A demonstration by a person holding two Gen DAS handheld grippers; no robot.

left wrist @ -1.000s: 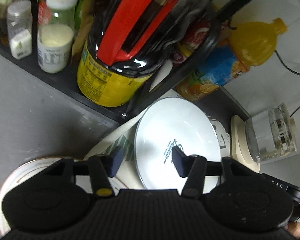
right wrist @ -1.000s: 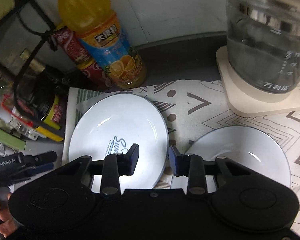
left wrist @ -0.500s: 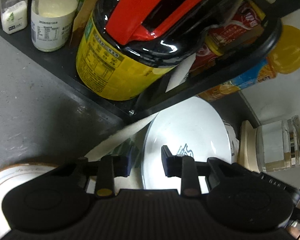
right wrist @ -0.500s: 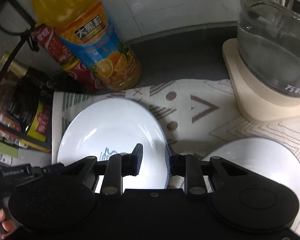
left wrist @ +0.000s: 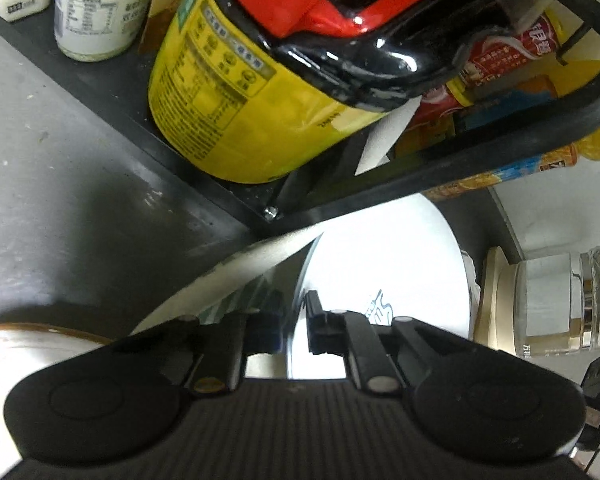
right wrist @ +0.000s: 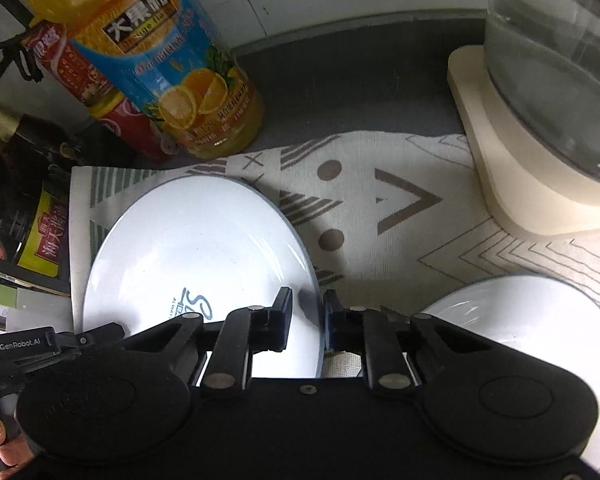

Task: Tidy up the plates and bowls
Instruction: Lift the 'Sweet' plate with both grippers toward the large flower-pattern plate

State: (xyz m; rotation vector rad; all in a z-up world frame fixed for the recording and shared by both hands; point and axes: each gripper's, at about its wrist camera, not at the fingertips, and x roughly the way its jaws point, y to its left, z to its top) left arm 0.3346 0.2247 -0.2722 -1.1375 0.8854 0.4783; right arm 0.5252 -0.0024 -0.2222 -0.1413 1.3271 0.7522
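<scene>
Early stage — left gripper [left wrist: 294, 330] clamped on the plate [right wrist: 196, 256] rim, right gripper [right wrist: 308, 318] jaws closing astride it; second plate [right wrist: 540, 316] untouched.

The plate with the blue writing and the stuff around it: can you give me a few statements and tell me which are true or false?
1. The plate with blue writing lies on a patterned cloth. True.
2. Both tools straddle this plate's rim. True: the left tool and the right tool each have the edge between their fingers.
3. The orange juice bottle lies on its side on the plate. False: it stands upright behind the plate, off it.
4. A second white plate is stacked on the first. False: it lies apart, on the cloth.
5. The glass kettle sits on a cream base. True.
</scene>
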